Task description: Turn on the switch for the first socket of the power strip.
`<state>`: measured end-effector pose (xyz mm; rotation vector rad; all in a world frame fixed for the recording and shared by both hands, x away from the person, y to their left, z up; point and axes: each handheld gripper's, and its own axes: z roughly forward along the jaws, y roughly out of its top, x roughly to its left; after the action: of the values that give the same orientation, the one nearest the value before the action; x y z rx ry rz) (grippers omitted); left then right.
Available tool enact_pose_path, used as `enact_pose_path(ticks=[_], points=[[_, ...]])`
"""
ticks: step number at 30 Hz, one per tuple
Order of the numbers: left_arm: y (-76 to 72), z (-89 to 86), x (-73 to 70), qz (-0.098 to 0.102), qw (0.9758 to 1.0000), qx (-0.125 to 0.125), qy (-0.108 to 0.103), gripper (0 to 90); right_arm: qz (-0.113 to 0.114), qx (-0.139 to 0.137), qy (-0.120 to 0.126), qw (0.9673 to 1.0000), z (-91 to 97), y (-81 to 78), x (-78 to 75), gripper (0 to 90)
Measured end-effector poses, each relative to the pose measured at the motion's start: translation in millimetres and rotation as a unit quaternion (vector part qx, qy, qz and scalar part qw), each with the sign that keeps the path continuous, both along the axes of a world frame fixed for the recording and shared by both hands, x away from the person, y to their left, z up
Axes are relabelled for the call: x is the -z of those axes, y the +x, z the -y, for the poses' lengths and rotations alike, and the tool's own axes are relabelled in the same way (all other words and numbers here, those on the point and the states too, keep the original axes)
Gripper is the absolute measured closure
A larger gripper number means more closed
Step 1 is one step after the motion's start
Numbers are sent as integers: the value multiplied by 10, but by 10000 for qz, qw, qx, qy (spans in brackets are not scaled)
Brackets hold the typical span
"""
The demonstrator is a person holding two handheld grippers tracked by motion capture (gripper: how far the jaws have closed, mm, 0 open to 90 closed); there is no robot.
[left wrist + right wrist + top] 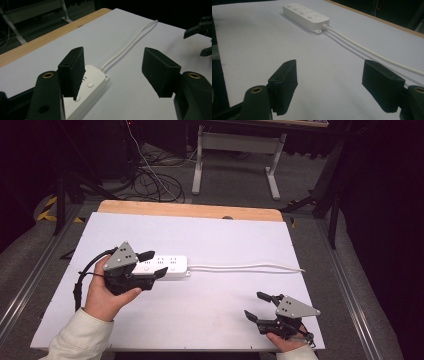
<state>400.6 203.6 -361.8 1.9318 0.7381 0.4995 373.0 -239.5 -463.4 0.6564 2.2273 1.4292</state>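
From above, the left gripper [153, 264] hangs over the power strip [167, 265], fingers wide, holding nothing. Left gripper view: strip beneath one finger [72, 71] — straddle it squarely. Right gripper view: right gripper [337, 86] spread, empty, strip well ahead.

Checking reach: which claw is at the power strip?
The left claw, open over the end of the power strip away from its cord. The right claw sits far off near the table's edge.
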Motion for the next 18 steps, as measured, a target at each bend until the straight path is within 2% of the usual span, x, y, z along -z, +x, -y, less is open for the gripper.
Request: enact_pose_path(ticks=[3, 6, 15, 18], points=[[-68, -72, 10, 2, 10000, 12, -72, 307, 0, 2, 3, 10000, 1, -1, 0, 286], [-137, -152, 34, 33, 9999, -82, -120, 256, 1, 1, 0, 10000, 0, -2, 0, 286], [-317, -371, 182, 39, 9998, -78, -170, 225, -7, -8, 1, 10000, -4, -4, 1, 286], [-361, -442, 246, 96, 9998, -108, -119, 218, -13, -4, 5, 10000, -6, -7, 0, 286]])
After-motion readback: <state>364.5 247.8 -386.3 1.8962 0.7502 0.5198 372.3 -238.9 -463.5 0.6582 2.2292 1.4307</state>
